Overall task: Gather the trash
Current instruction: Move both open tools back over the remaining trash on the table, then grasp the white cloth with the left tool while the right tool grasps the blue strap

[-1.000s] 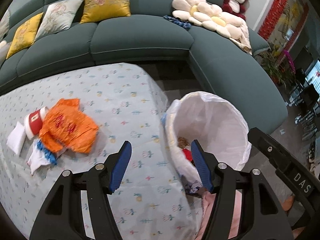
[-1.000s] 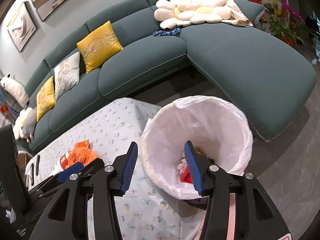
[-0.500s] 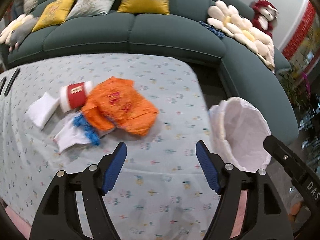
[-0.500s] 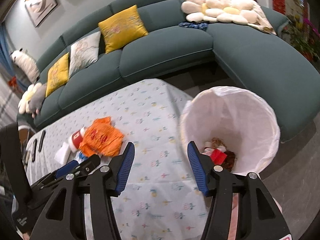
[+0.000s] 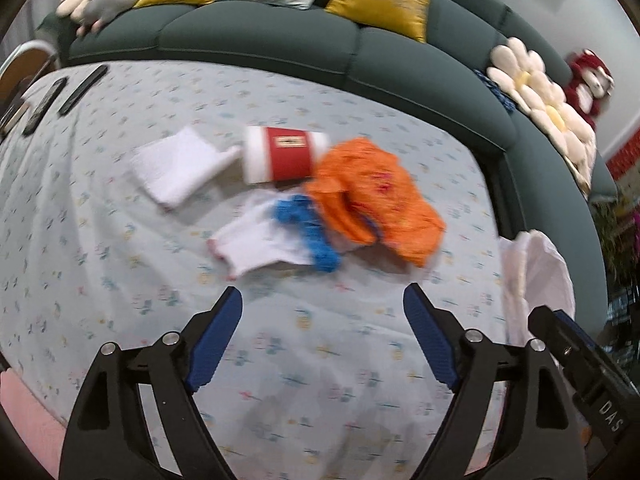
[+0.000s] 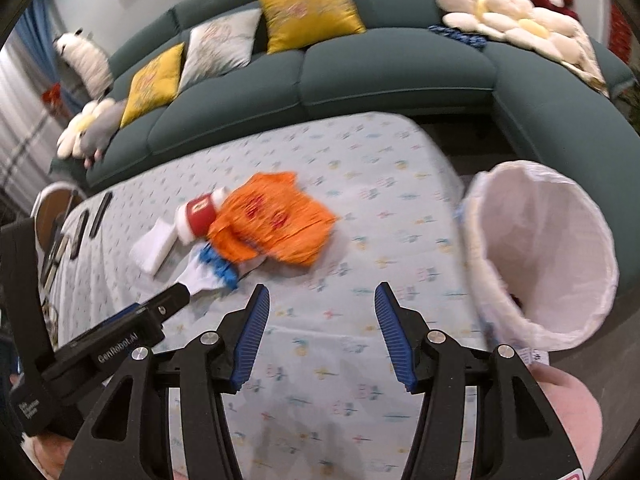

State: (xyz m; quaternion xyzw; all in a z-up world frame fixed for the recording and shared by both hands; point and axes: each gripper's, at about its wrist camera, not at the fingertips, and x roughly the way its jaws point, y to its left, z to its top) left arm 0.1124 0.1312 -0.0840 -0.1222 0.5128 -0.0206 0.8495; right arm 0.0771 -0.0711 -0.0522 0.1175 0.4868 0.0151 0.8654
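Note:
On the patterned tablecloth lies a heap of trash: an orange crumpled bag (image 5: 376, 200) (image 6: 276, 220), a red-and-white paper cup (image 5: 286, 154) (image 6: 198, 216) on its side, a white tissue (image 5: 176, 168) (image 6: 154, 246), and a white wrapper with blue print (image 5: 276, 236) (image 6: 212, 266). My left gripper (image 5: 322, 304) hovers just short of the heap, its jaws opening with nothing between them. My right gripper (image 6: 322, 300) stands open and empty over bare cloth, right of the heap. The white-lined trash bin (image 6: 540, 248) (image 5: 536, 276) stands off the table's right end.
A teal sofa (image 6: 392, 64) with yellow and pale cushions curves behind the table and bin. Dark remotes (image 5: 82, 90) (image 6: 100, 208) lie at the table's far left. Flower-shaped pillows (image 6: 492, 12) and a red plush toy (image 5: 588, 80) rest on the sofa.
Both grippers have swung left, away from the bin and toward the trash heap. The left jaws have widened. The bin has slid to the right edge of both views.

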